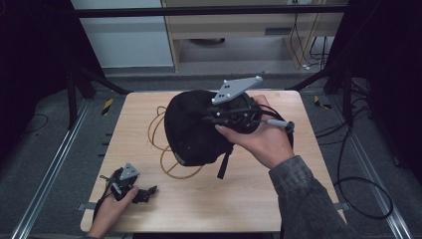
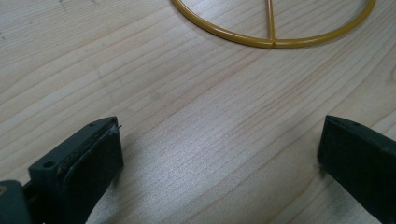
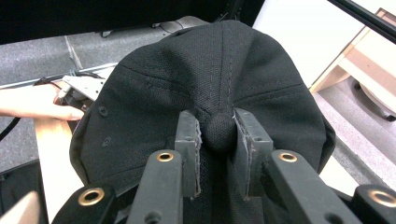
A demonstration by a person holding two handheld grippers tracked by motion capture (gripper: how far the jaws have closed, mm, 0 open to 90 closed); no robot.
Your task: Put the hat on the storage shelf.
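Wooden table [image 1: 249,199]: right tool [image 3: 219,135] pinches black cap [image 3: 210,70] by its top button.

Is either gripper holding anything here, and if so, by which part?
The right gripper is shut on the black fabric cap, pinching the button at its crown. The left gripper is open over the wooden table, holding nothing.
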